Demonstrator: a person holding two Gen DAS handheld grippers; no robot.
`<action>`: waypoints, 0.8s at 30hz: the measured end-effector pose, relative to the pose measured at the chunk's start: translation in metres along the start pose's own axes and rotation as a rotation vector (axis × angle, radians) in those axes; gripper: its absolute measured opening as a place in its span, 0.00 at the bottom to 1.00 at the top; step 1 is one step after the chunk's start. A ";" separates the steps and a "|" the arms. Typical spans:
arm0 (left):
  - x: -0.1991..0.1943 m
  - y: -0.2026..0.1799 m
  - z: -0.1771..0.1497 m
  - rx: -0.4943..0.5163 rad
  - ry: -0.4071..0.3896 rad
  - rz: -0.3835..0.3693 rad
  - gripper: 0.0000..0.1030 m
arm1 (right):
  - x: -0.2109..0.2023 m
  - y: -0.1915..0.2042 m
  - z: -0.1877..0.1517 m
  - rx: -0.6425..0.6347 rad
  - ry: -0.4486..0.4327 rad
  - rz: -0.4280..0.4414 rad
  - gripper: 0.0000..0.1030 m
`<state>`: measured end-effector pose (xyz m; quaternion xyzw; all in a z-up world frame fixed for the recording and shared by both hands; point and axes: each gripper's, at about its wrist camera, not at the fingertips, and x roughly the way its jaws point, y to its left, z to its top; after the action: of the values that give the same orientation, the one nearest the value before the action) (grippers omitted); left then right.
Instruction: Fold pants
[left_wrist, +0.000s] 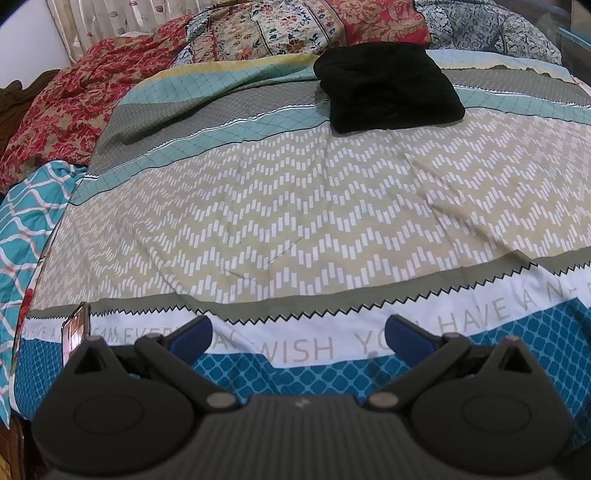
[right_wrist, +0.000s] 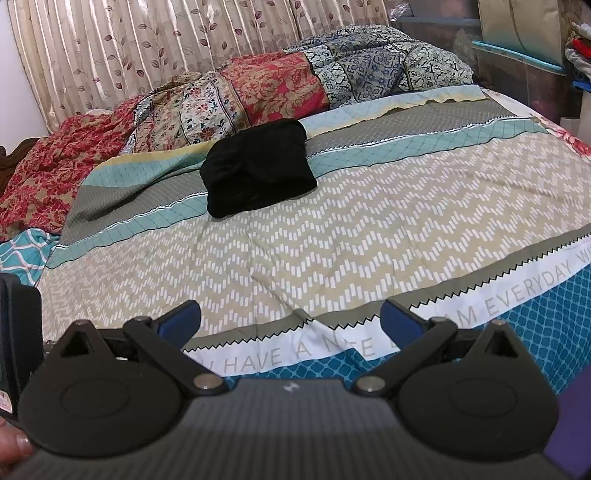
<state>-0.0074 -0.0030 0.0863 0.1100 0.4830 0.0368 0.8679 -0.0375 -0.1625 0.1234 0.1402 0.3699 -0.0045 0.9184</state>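
Observation:
The black pants lie folded into a compact bundle on the far part of the bed, seen again in the right wrist view as black pants. My left gripper hovers over the bed's near edge, far short of the bundle, open with nothing between its blue-padded fingers. My right gripper is also open and empty, held above the near edge to the right of the left one. Both are well apart from the pants.
A patterned bedspread covers the bed. Bunched floral quilts pile along the far side under a curtain. A phone stands at the near left edge. Storage boxes sit at far right.

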 end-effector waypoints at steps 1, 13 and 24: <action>0.000 0.000 0.000 0.001 0.001 0.001 1.00 | 0.000 0.000 0.000 0.001 0.000 0.000 1.00; 0.000 -0.006 0.007 0.019 0.000 -0.002 1.00 | 0.001 -0.004 0.001 0.011 0.000 0.004 1.00; -0.012 -0.027 0.034 0.062 -0.060 -0.024 1.00 | -0.005 -0.016 0.006 0.038 -0.026 -0.009 1.00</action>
<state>0.0137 -0.0368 0.1077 0.1321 0.4591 0.0083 0.8785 -0.0384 -0.1801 0.1269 0.1559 0.3583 -0.0172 0.9204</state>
